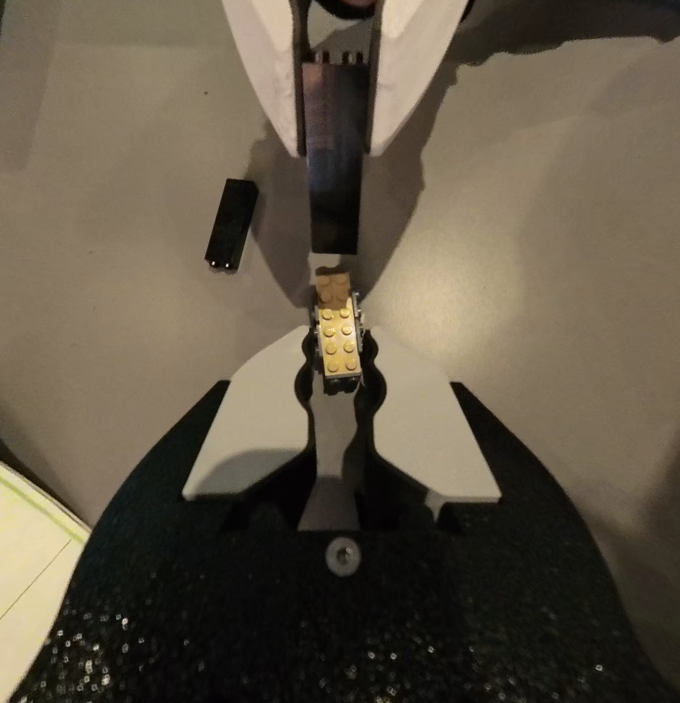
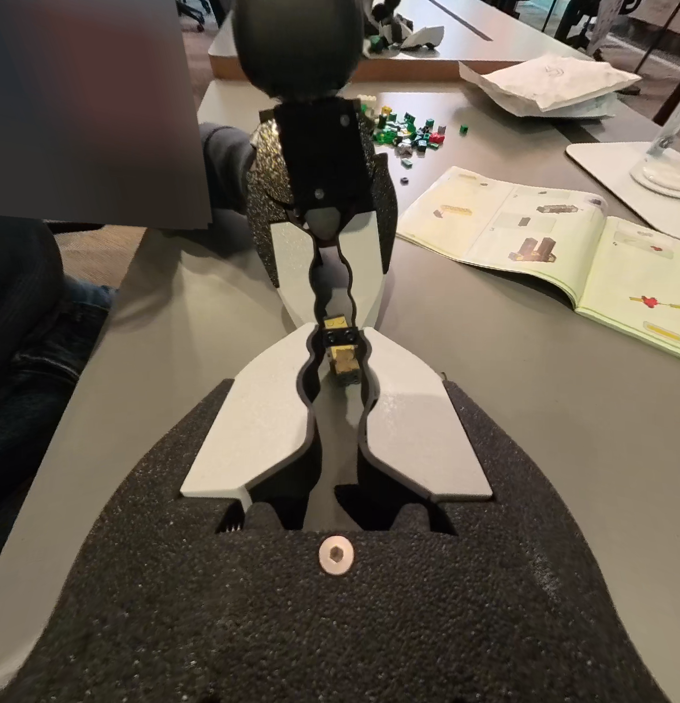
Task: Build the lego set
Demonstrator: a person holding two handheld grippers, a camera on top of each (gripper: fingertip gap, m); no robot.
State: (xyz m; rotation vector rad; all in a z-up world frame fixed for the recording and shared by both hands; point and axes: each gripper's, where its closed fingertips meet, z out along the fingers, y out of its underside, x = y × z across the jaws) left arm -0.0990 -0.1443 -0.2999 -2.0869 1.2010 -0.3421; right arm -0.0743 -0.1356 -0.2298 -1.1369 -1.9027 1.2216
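Now — tan-and-black studded lego piece (image 1: 339,339); left gripper (image 1: 340,365) clamps it | right gripper (image 2: 340,355) too

Stuff around the instruction booklet (image 2: 551,243)

Brick pile (image 2: 406,129) sits behind it, paper bag (image 2: 547,81) further back, both on the table (image 2: 464,380).

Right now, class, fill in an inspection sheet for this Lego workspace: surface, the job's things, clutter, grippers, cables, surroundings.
Surface: grey table, dimly lit in the left wrist view.
Job's things: small tan and black assembly; open instruction booklet; loose black brick lying on the table beside the assembly.
Clutter: pile of green, grey and red pieces; white paper bags.
Grippers: left gripper shut on the assembly; right gripper meets it tip to tip, also shut on it.
Cables: nothing seen.
Surroundings: seated person's legs; second table behind.
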